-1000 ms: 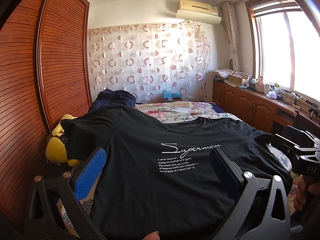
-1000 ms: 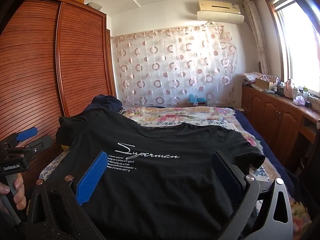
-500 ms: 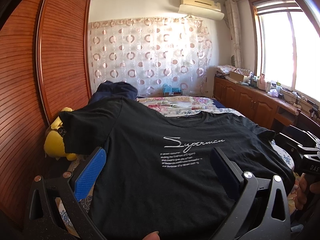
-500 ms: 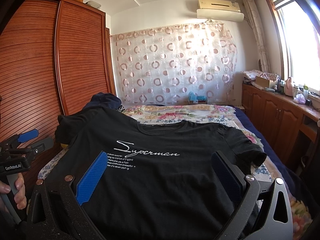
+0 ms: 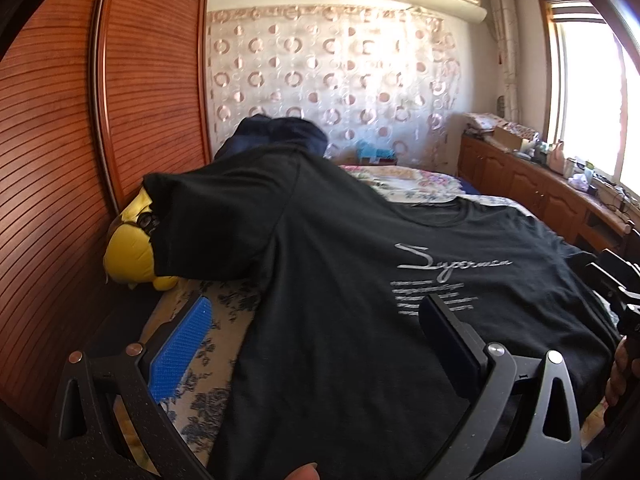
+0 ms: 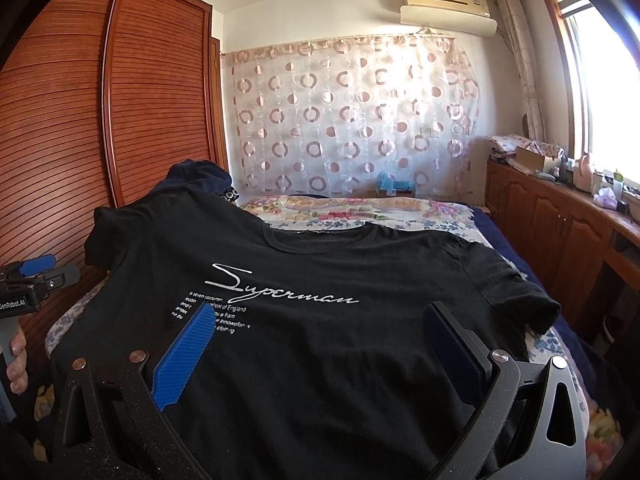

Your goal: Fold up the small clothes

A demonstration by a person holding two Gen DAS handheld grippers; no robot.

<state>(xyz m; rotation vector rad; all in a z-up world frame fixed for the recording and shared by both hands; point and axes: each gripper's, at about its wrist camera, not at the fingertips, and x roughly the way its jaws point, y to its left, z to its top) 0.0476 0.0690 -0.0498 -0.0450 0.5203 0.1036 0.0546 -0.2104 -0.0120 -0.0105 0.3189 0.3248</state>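
Observation:
A black T-shirt [image 5: 340, 300] with white "Superman" print lies spread face up on the flowered bed [image 5: 404, 180]; it also shows in the right wrist view [image 6: 320, 340]. Its left sleeve [image 5: 208, 220] drapes over a yellow plush toy [image 5: 128, 252]. My left gripper [image 5: 316, 316] is open and empty over the shirt's lower left edge, with its blue pad [image 5: 180, 348] above bare bedsheet. My right gripper [image 6: 316, 320] is open and empty over the shirt's lower middle. The left gripper's body [image 6: 28, 288] shows at the left edge of the right wrist view.
A wooden slatted wardrobe [image 5: 60, 160] runs along the left of the bed. Dark blue bedding [image 5: 280, 132] is heaped at the head. A wooden cabinet [image 6: 560, 224] with clutter on top stands under the window on the right. A patterned curtain [image 6: 352, 120] hangs behind.
My left gripper has swung left, toward the shirt's left side and sleeve, and now shows bedsheet under its left finger. The right gripper has barely moved. Both stay open.

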